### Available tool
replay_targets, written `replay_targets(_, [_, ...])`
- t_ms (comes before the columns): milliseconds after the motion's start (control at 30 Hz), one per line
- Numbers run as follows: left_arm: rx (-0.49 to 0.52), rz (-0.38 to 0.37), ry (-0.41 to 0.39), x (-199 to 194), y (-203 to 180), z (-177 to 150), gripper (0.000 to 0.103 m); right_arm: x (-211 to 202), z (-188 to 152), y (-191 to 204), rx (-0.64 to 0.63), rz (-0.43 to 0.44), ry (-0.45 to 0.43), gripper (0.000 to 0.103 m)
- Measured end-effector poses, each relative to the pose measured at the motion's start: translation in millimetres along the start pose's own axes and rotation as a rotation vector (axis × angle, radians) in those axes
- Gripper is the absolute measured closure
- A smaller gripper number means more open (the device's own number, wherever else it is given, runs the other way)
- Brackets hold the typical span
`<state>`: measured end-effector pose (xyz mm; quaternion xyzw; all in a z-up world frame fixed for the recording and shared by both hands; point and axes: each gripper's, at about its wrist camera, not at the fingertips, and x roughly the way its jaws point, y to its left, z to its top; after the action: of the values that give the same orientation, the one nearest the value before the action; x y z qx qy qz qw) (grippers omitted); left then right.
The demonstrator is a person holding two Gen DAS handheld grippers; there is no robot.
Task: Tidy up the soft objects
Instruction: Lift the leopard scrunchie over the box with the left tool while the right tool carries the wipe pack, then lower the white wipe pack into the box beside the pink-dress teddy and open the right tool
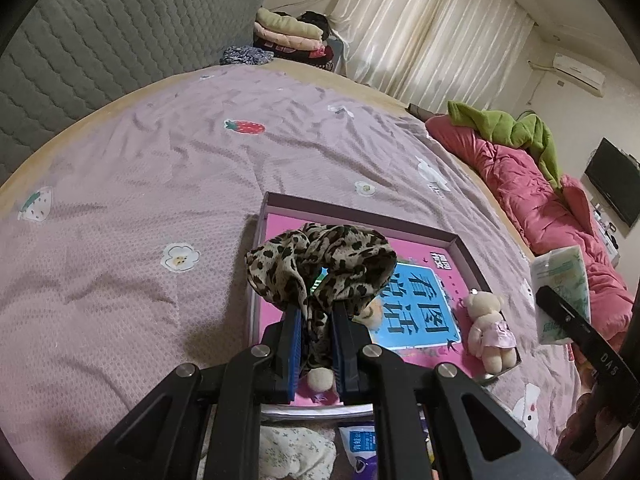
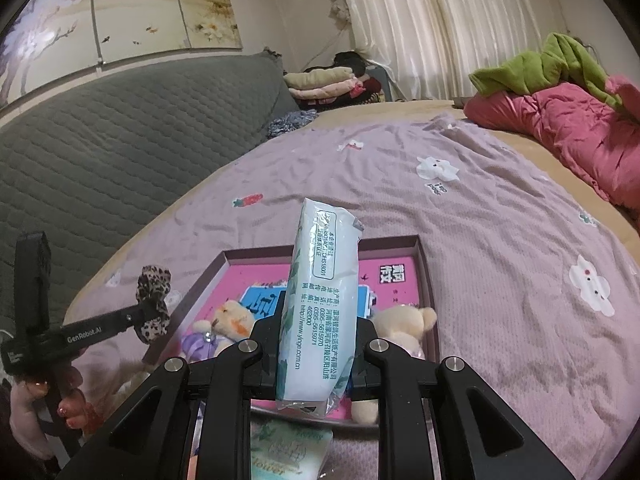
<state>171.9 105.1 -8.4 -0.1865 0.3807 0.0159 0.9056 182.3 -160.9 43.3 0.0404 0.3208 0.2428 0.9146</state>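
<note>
My left gripper (image 1: pixel 316 312): jaws clenched on the leopard-print scrunchie (image 1: pixel 320 264), held above the tray (image 1: pixel 360 216) | my right gripper (image 2: pixel 316 332): jaws grasping the tissue pack (image 2: pixel 320 300) upright, tray just beyond | bear in pink dress (image 1: pixel 488 328) in the tray, right of my left jaws | bear in purple (image 2: pixel 216 332) below-left of my right jaws | all over the bed (image 1: pixel 120 200).

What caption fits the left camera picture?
Left gripper holds a leopard scrunchie above the pink tray.
</note>
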Motion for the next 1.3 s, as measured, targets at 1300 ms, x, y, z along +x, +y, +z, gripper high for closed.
replay_targets(1300, [0.044,-0.043,0.177,45,-10,-11,0.089,77,-4,4,-0.007,0.097,0.214,0.081])
